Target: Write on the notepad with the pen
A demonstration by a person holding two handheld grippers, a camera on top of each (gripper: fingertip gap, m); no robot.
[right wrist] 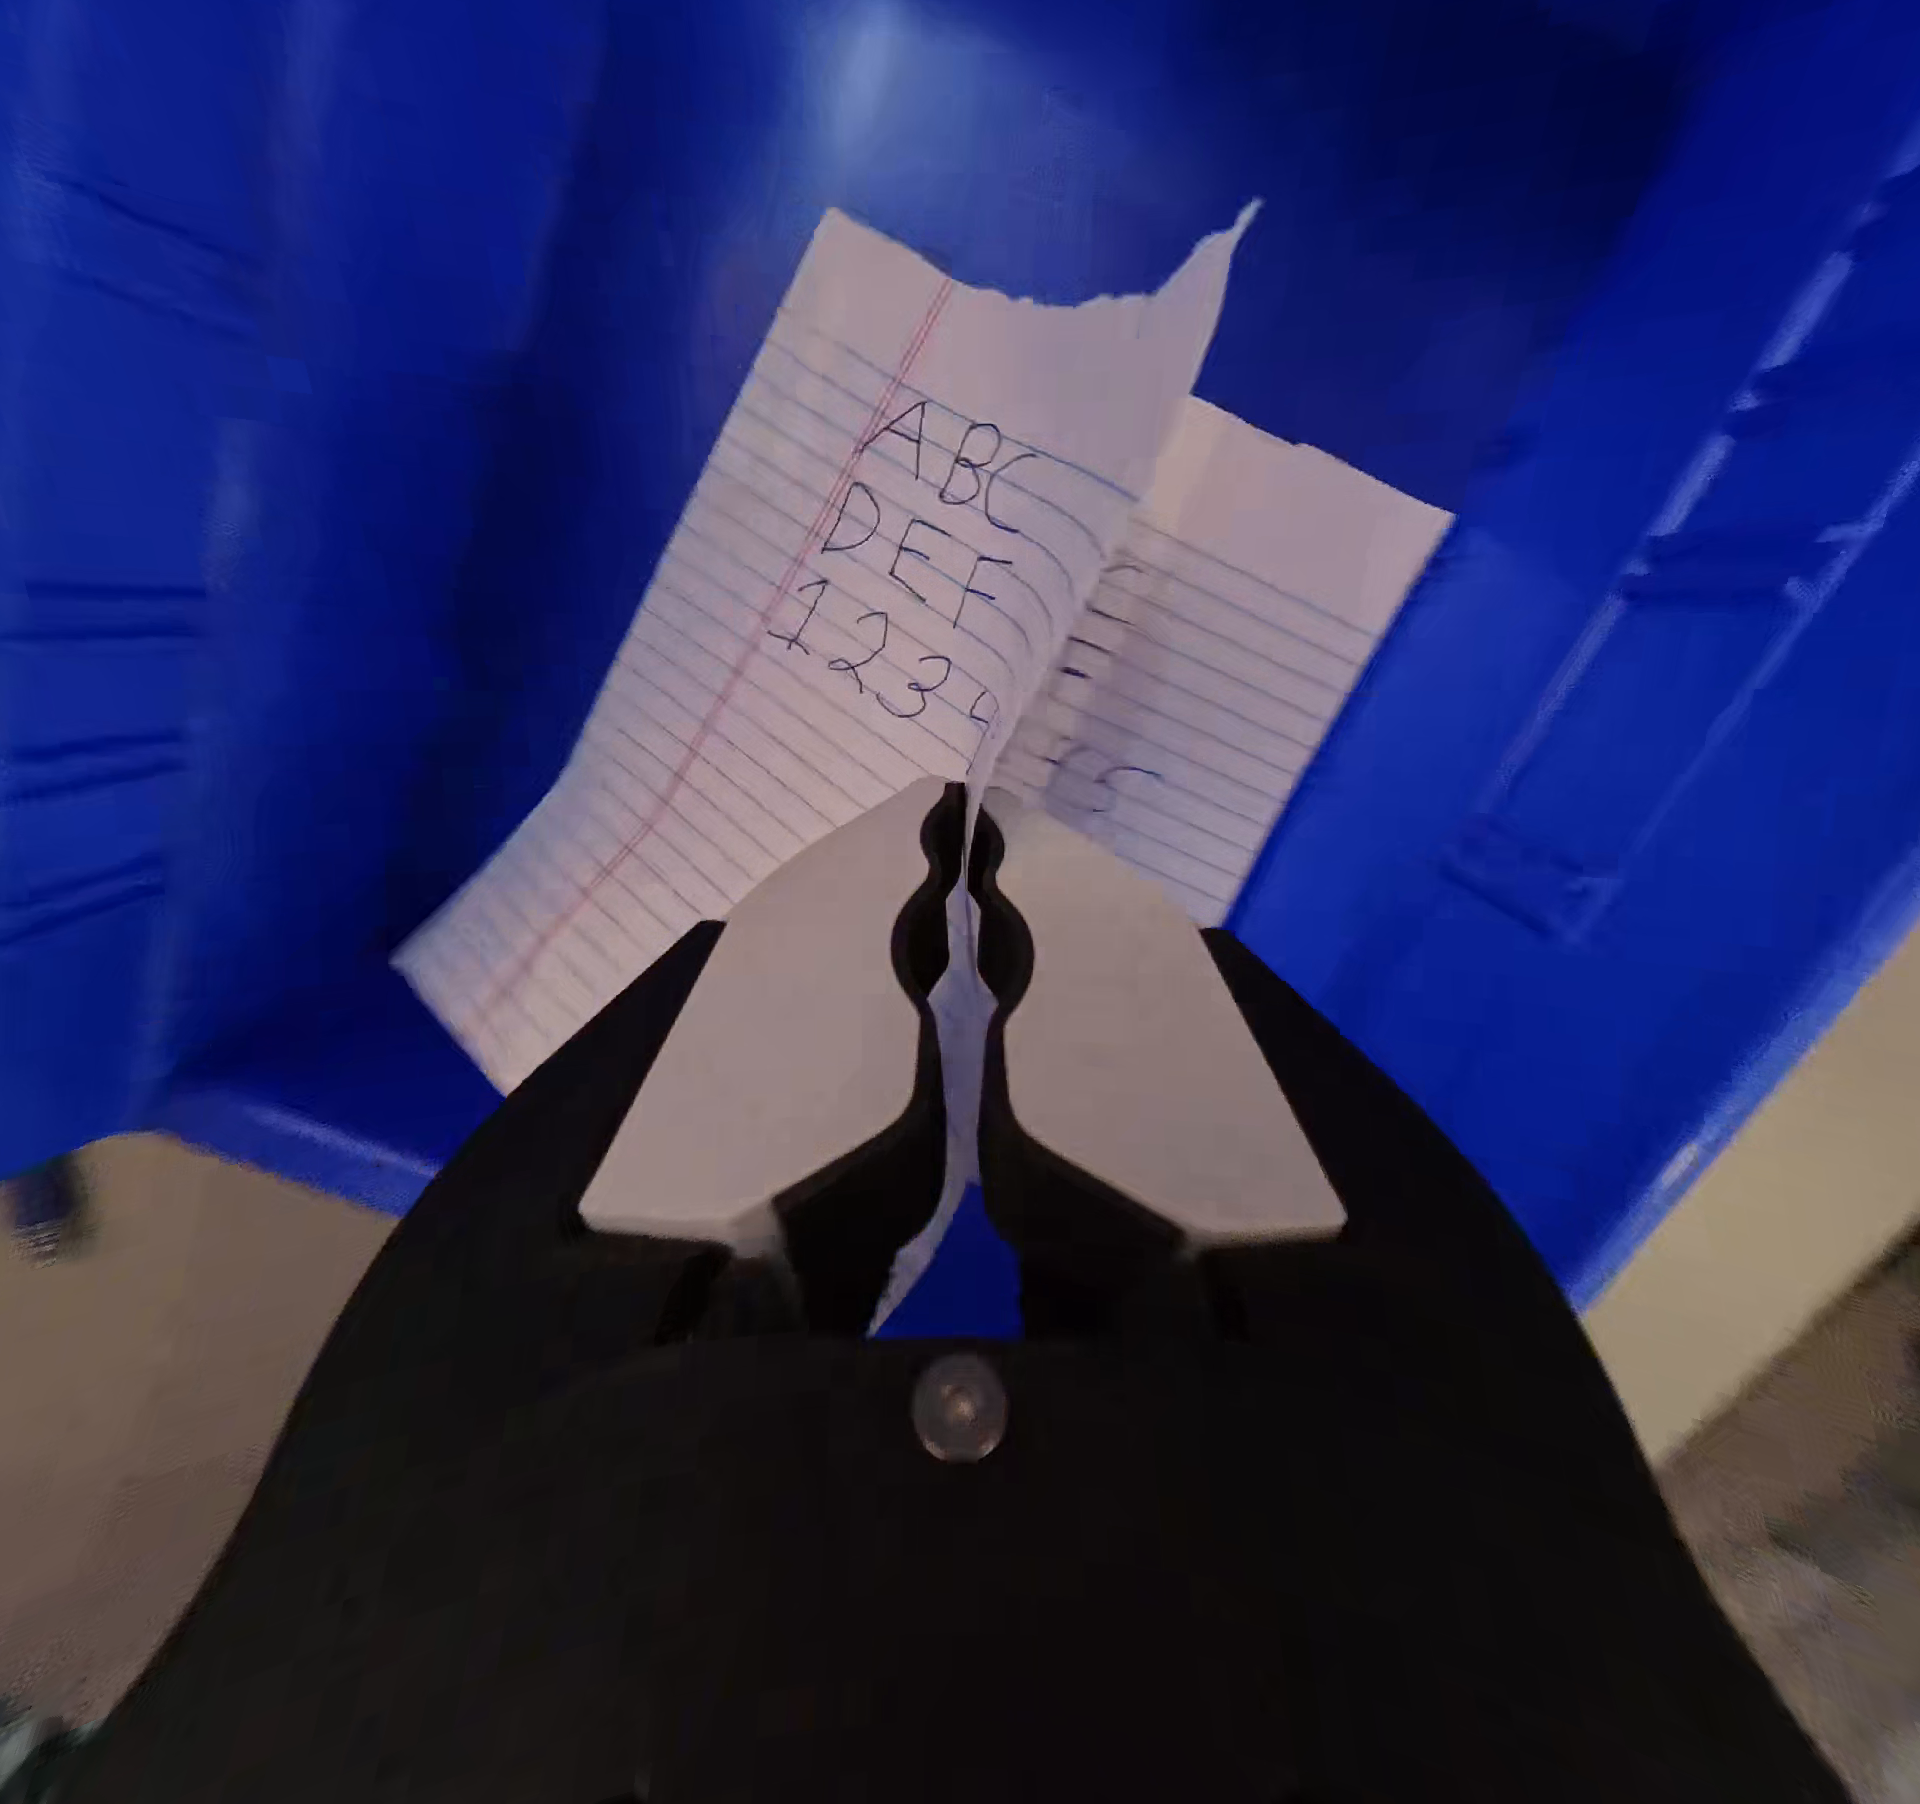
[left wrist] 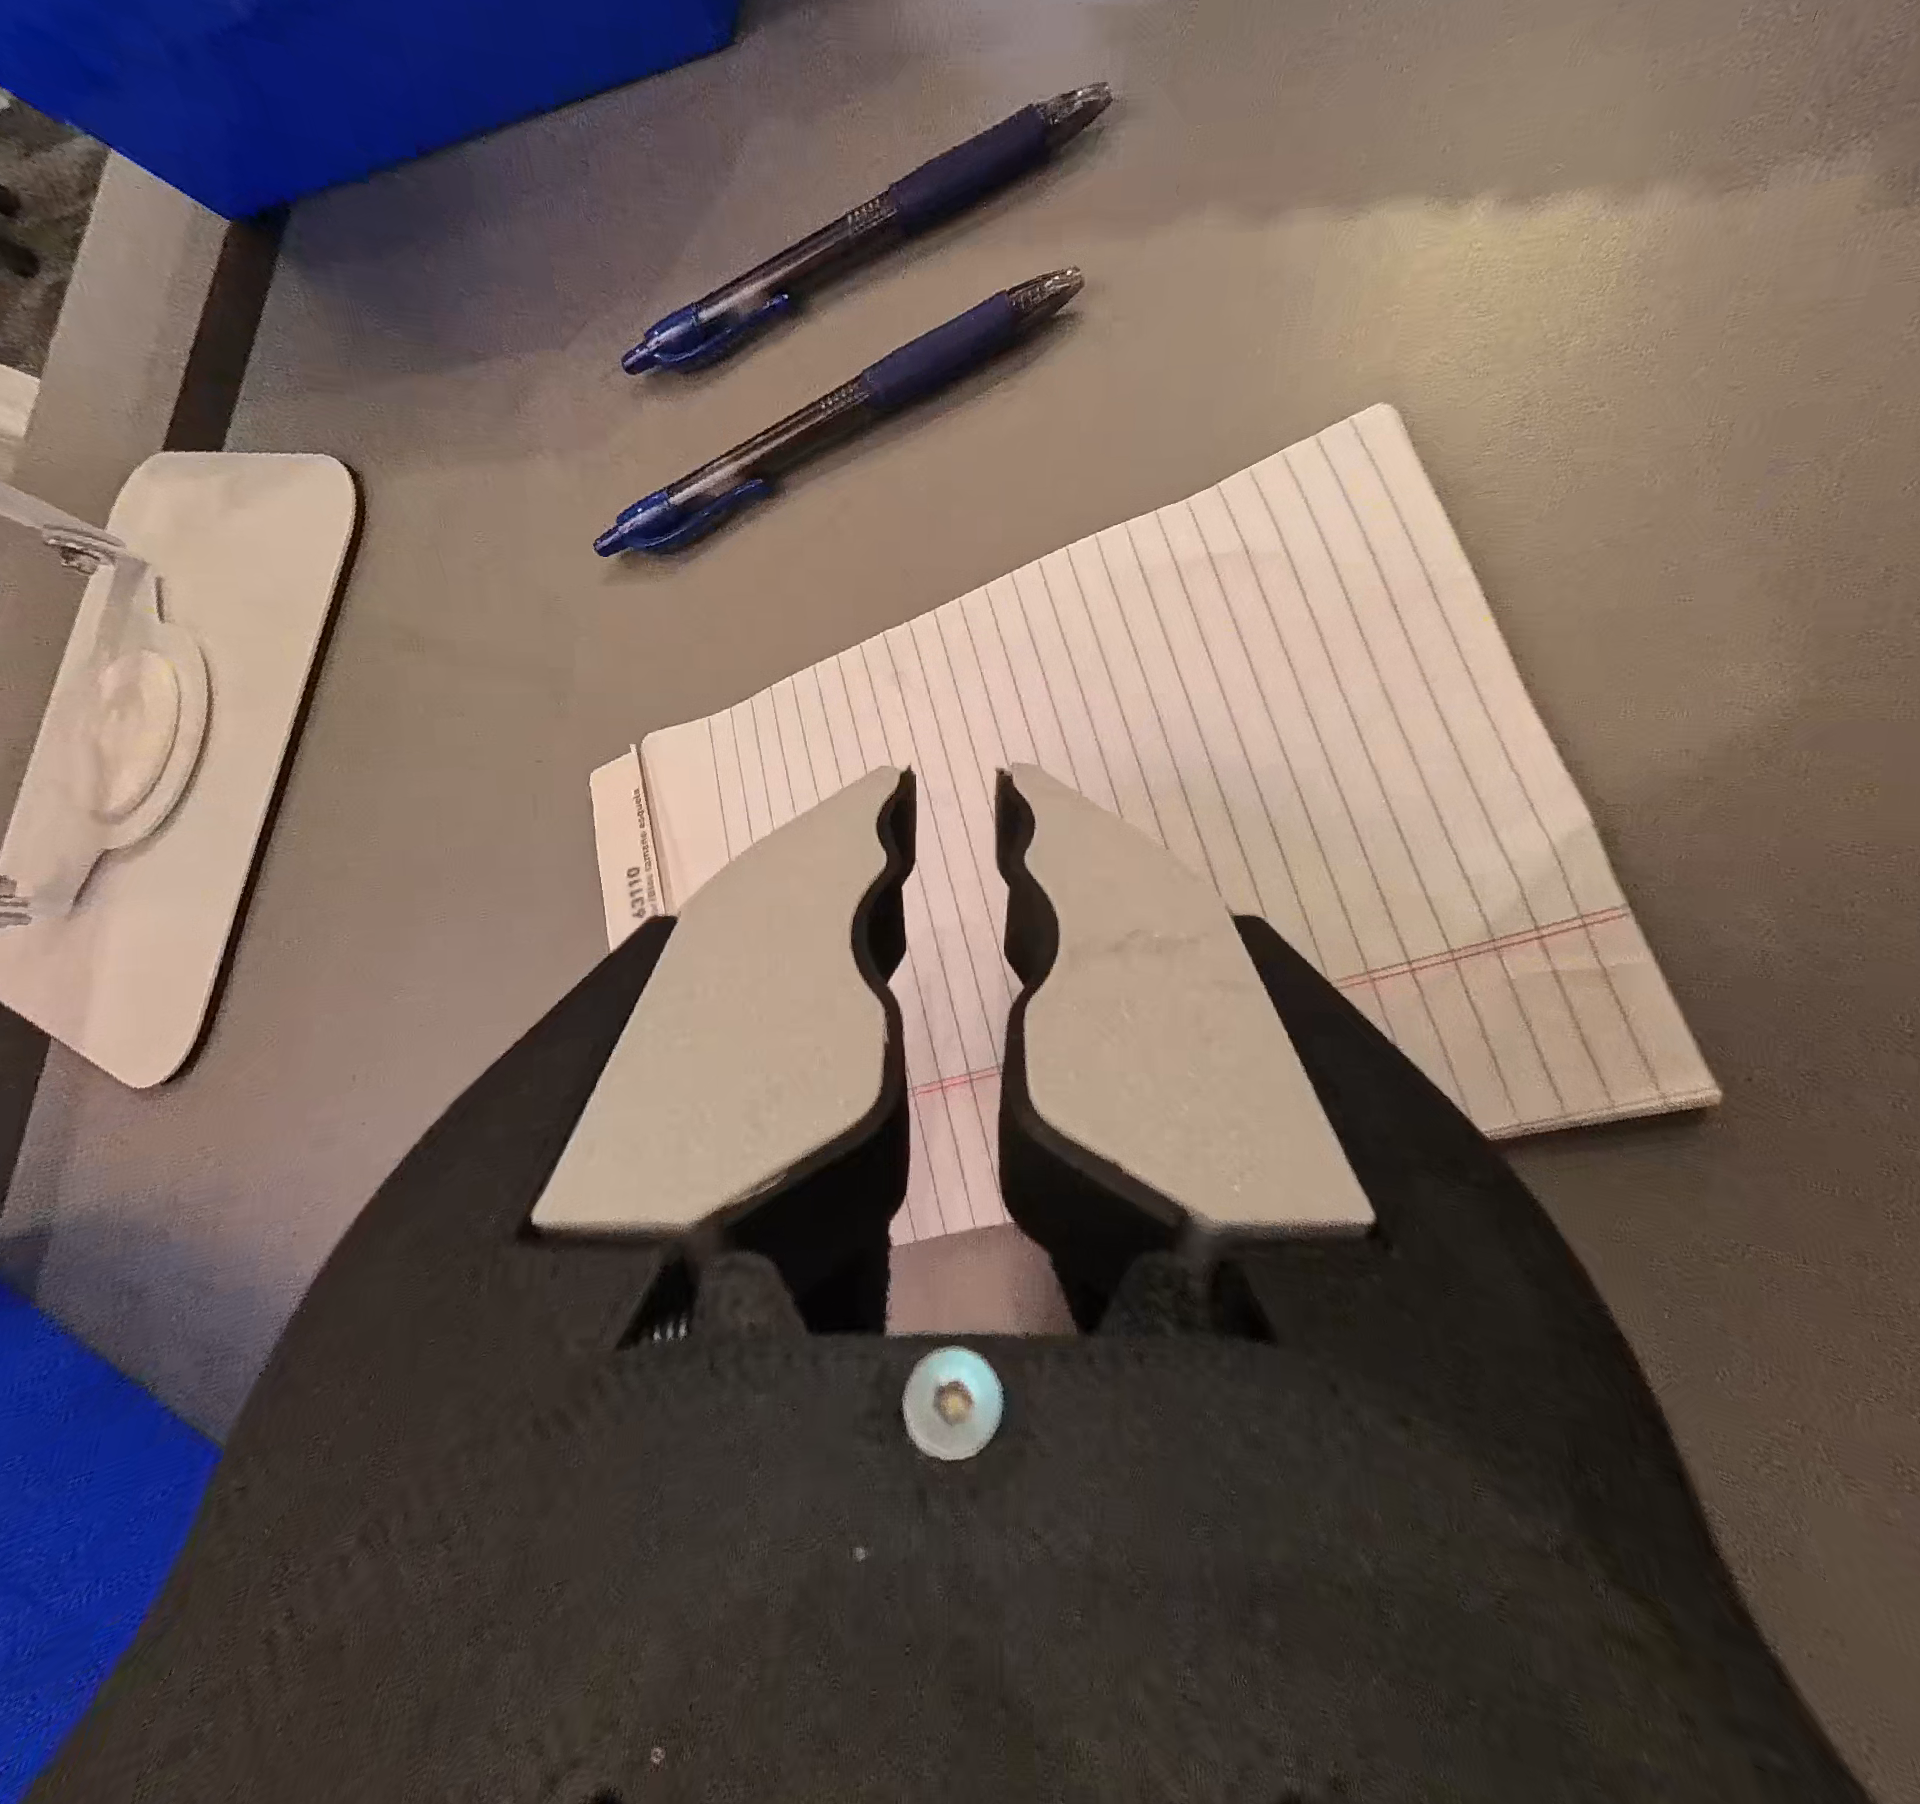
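Observation:
A white lined notepad (left wrist: 1226, 746) lies on the grey table in the left wrist view, its top page blank. Two blue pens (left wrist: 862, 227) (left wrist: 831, 409) lie side by side beyond it. My left gripper (left wrist: 954, 780) hovers over the pad's near-left part, its jaws a narrow gap apart and empty. My right gripper (right wrist: 971, 798) is shut on the edge of a torn lined sheet (right wrist: 831, 632) with handwriting on it, held over the inside of a blue bin (right wrist: 416, 404). A second loose lined sheet (right wrist: 1226, 674) lies behind it in the bin.
A blue bin (left wrist: 364, 29) stands at the table's far left in the left wrist view. A white flat plate with a clear stand (left wrist: 187, 746) sits at the left edge. More blue (left wrist: 83, 1505) shows at the lower left. The table edge (right wrist: 1766, 1224) shows beside the bin. My right fingertips sit around 40 cm from my left ones.

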